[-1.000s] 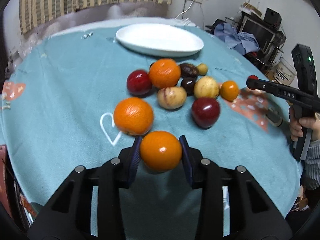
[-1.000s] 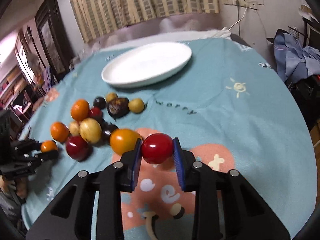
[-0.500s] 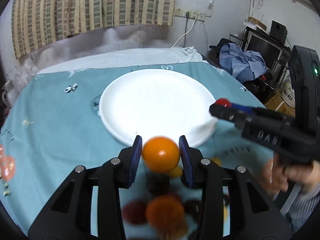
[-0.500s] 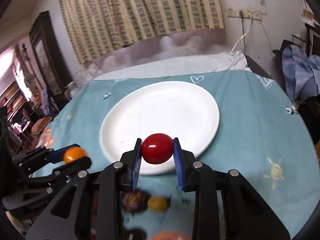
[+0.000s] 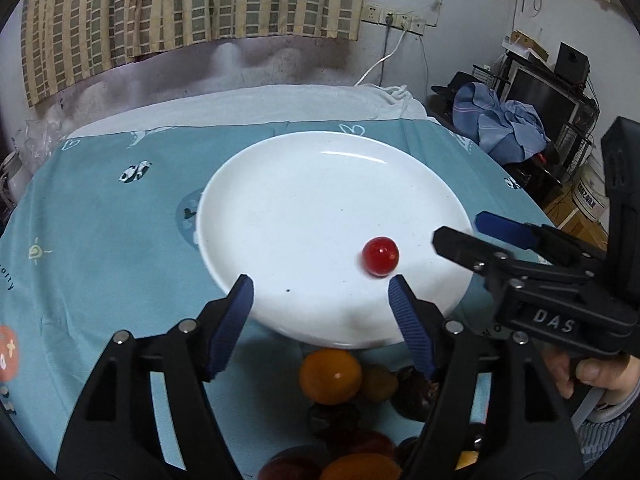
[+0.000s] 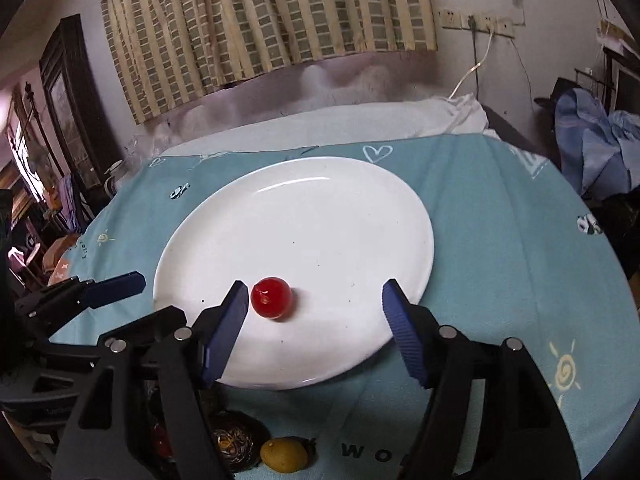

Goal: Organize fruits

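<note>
While both jaws spread open over the plate's near rim: left hand-held gripper (image 5: 320, 300) empty, orange (image 5: 330, 376) below on the surface; right hand-held gripper (image 6: 312, 304) empty. Beyond, red fruit (image 6: 271, 298) loose on white plate (image 6: 320, 208). Step: release. Next: back to pile (image 5: 360, 432) for another fruit.

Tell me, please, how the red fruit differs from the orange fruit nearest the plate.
The red fruit lies on the white plate; the orange fruit sits off it, by the near rim. The red fruit is smaller than the orange fruit. Both are round.
</note>
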{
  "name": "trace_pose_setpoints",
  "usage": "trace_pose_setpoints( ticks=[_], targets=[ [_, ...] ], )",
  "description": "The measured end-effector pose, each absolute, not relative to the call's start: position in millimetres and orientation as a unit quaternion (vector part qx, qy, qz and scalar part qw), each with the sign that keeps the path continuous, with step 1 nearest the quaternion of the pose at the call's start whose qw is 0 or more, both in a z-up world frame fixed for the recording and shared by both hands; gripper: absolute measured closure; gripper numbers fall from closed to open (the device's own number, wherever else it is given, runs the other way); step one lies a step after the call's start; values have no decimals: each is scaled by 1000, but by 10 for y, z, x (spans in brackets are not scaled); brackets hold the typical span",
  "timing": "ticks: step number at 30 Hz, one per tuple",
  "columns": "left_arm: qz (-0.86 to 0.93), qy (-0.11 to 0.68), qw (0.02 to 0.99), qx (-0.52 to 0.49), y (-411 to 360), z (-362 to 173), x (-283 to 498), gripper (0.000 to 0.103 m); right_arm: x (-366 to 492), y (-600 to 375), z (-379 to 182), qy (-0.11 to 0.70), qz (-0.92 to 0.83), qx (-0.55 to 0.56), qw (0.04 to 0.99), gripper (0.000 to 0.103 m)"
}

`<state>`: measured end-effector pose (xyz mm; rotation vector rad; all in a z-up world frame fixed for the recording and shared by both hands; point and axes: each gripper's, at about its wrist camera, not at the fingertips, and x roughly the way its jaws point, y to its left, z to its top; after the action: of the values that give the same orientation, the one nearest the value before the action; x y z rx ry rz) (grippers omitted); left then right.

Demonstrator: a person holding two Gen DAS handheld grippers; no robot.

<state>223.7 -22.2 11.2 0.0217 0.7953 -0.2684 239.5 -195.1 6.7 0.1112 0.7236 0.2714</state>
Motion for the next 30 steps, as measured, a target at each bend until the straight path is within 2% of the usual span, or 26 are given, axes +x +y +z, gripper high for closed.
trace_pose_setpoints(
  ticks=[3, 7, 15, 24, 27, 30],
  targets=[
    [-122, 382, 916, -10, -66, 150, 2171, 24, 2355, -1978, 117, 348, 136, 61, 926, 33],
    [-109, 374, 920, -30, 124, 191, 2000, 23, 2202, -1997, 149, 346, 138, 65, 926, 33],
    [-63, 362, 930, -33, 404, 85, 1406, 12, 1537, -2166, 161, 325, 142, 93, 930, 33],
    [-57, 374, 926, -1, 508, -162, 532, 7, 821, -2263, -44, 328, 168, 118, 922, 33],
    [-59, 356, 933, 19, 436, -95, 462, 3, 720, -2212, -89, 339, 176, 108, 918, 33],
    [-63, 374, 924, 37, 364, -135, 523, 3, 728, -2203, -93, 342, 176, 107, 917, 33]
  ],
)
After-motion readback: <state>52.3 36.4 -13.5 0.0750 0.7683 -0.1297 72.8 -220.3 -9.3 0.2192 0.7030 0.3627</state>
